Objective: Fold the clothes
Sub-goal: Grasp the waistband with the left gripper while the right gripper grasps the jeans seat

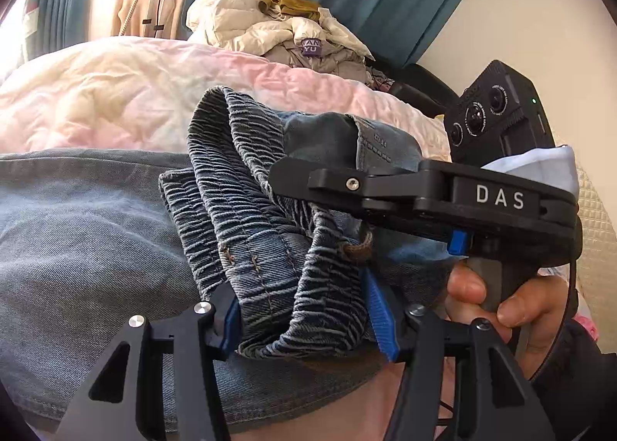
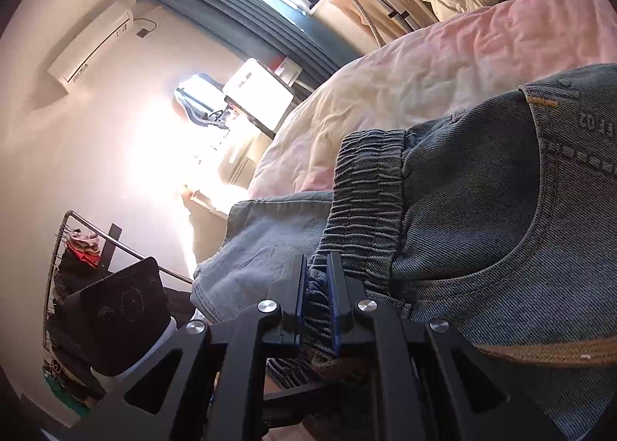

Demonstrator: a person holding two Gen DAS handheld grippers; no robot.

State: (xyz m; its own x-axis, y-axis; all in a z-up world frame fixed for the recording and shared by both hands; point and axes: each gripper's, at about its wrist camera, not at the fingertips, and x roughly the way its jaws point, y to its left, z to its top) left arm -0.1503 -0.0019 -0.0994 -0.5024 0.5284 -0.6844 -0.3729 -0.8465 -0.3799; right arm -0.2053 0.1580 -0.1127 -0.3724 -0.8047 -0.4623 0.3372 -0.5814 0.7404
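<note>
Behind everything, a pink quilted bedspread (image 1: 115,93) fills the left-wrist view; low in frame the left gripper (image 1: 304,321) stands partly closed around the bunched elastic waistband (image 1: 246,209) of faded blue denim trousers (image 1: 77,232), beside the right gripper (image 1: 443,240). In the right-wrist view, that gripper's jaws pinch the waistband at bottom centre. Thick gathers could slip free, I judge, collapsing the fold.

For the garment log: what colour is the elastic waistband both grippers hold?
Faded blue-grey denim waistband, ribbed; clearest in the left wrist view.
</note>
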